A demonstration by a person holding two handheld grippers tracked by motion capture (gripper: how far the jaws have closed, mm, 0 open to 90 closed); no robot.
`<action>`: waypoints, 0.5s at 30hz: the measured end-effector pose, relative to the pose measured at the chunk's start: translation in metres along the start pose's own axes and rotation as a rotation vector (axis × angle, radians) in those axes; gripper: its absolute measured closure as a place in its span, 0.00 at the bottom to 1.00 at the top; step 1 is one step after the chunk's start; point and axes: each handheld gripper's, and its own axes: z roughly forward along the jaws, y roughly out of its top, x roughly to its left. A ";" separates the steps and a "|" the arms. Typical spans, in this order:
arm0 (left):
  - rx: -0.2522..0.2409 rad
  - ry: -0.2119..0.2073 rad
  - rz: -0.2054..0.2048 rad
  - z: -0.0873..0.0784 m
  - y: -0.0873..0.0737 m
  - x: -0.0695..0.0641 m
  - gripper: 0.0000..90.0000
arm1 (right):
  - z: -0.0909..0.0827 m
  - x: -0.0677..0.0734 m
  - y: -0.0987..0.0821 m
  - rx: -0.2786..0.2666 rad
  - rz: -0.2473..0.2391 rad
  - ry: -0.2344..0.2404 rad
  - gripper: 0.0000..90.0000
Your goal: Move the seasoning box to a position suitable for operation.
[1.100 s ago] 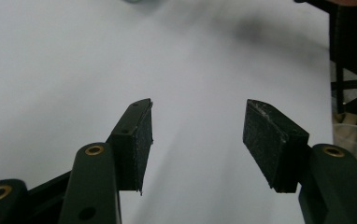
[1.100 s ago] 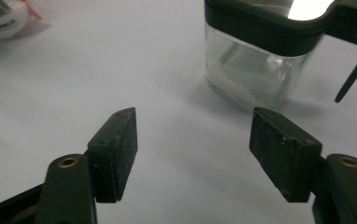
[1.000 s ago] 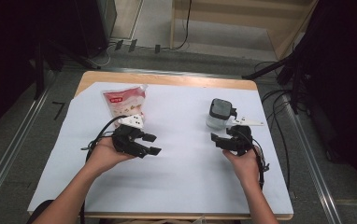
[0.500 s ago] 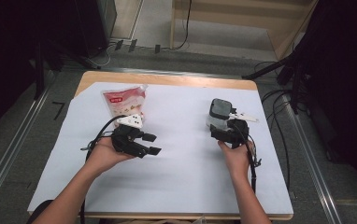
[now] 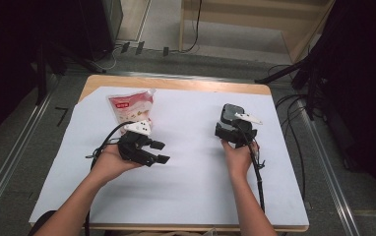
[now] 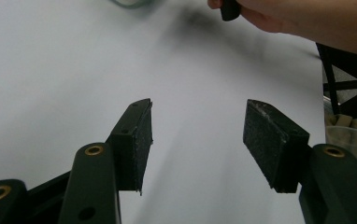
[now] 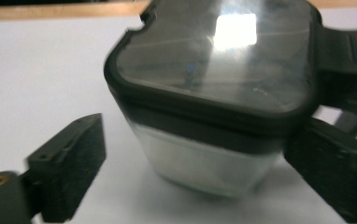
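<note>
A clear container with a dark lid (image 5: pixel 231 112) (image 7: pixel 214 93) stands on the white sheet at the right. My right gripper (image 5: pixel 229 127) (image 7: pixel 200 149) points at it from the near side. Its jaws have just been opening and now straddle the container. The left pad (image 7: pixel 69 163) stands clear of the wall, and the right pad (image 7: pixel 335 172) sits close beside the lid's edge. My left gripper (image 5: pixel 160 152) (image 6: pixel 197 135) hovers over the sheet at the left, open with nothing between its pads.
A red and white snack bag (image 5: pixel 129 105) lies at the back left, just beyond my left hand. The white sheet (image 5: pixel 186 172) covers most of the wooden table (image 5: pixel 176 83). Black cables trail off the table's right side.
My right hand has moved forward and down to the container, so its jaws now stand on either side of it. The left hand has stayed where it was.
</note>
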 end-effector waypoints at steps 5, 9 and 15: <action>0.001 0.001 0.001 0.001 0.000 -0.001 0.48 | 0.012 0.010 0.002 -0.033 0.026 -0.088 0.04; 0.000 -0.003 0.004 0.002 0.000 -0.001 0.48 | 0.017 0.011 0.004 -0.069 0.029 -0.110 0.04; 0.001 -0.006 0.002 0.001 0.000 0.000 0.48 | 0.024 0.011 0.003 -0.103 0.046 -0.121 0.06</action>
